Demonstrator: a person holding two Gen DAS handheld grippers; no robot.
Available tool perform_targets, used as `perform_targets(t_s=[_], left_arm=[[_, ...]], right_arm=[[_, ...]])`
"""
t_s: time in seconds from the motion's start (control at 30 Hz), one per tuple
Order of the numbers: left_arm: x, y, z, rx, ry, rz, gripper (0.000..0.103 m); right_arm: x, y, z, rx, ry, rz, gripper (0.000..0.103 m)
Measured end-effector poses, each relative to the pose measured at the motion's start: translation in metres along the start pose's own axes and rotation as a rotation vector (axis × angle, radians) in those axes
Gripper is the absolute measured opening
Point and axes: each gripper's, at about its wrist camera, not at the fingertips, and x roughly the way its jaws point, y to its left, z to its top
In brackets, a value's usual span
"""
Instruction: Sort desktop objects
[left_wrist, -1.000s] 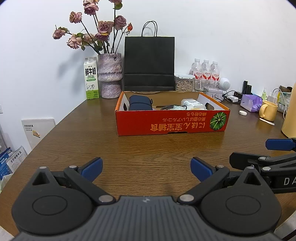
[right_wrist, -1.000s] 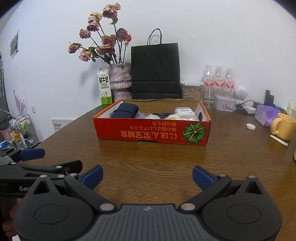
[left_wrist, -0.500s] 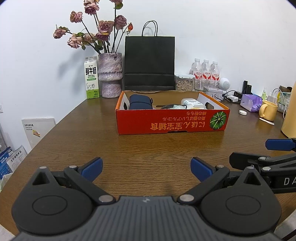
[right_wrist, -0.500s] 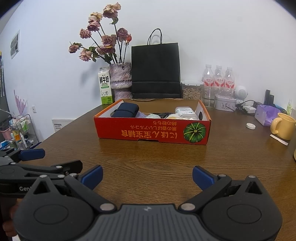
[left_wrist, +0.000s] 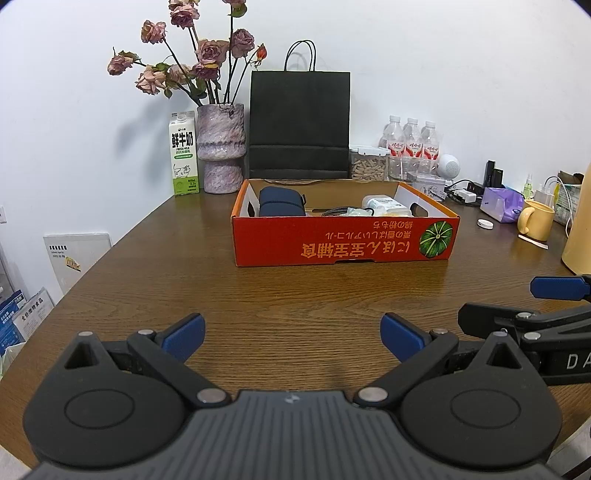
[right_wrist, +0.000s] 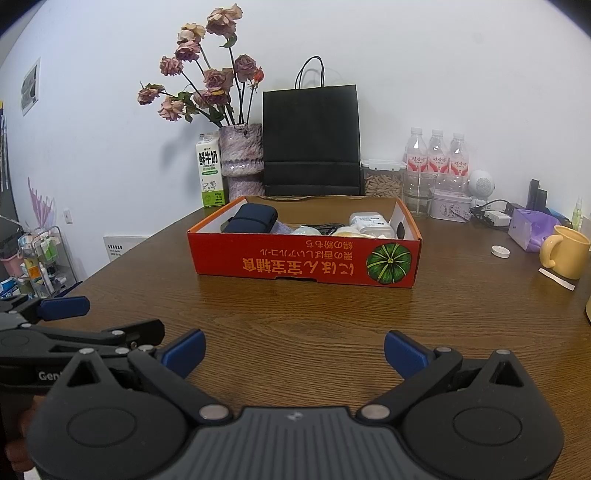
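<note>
While both tools sit low over the brown wood-grain table (left_wrist: 295, 295), nothing has shifted since the frames a second and half a second ago: box, contents and both views line up the same. The left gripper (left_wrist: 291, 338) has its blue-tipped fingers (left_wrist: 183, 334) spread wide with only bare tabletop between them, and the right gripper (right_wrist: 293, 349) is likewise spread and holds nothing. Each tool shows at the edge of the other's view, side by side and near each other.

Well ahead of both, the shallow red cardboard box with the green pumpkin print (left_wrist: 343, 247) stands on the table. Inside it, a dark navy zipped pouch (left_wrist: 281, 201) lies at the left end, a white rectangular container (left_wrist: 384, 204) lies toward the right, and a tangle of black cable (left_wrist: 338, 211) sits between them.

Behind the box stand a black paper carrier bag (left_wrist: 300, 123), a mottled purple vase of dried roses (left_wrist: 220, 147) and a white-and-green milk carton (left_wrist: 183, 153). A yellow mug (left_wrist: 535, 219) stands off to the right.
</note>
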Motion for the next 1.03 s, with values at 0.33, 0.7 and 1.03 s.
perform_targets(t_s=[0.33, 0.7, 1.03], left_arm=[[-0.0009, 0.0014, -0.0013, -0.001, -0.002, -0.001, 0.103], [-0.0018, 0.0013, -0.0015, -0.003, -0.004, -0.001, 0.103], [-0.0033, -0.0006, -0.0010, -0.003, -0.011, 0.002, 0.103]], right_arm=[[0.0000, -0.0003, -0.0002, 0.001, -0.001, 0.002, 0.103], [-0.0019, 0.0000, -0.0008, 0.002, -0.002, 0.001, 0.103], [-0.0014, -0.0023, 0.0015, -0.001, -0.002, 0.001, 0.103]])
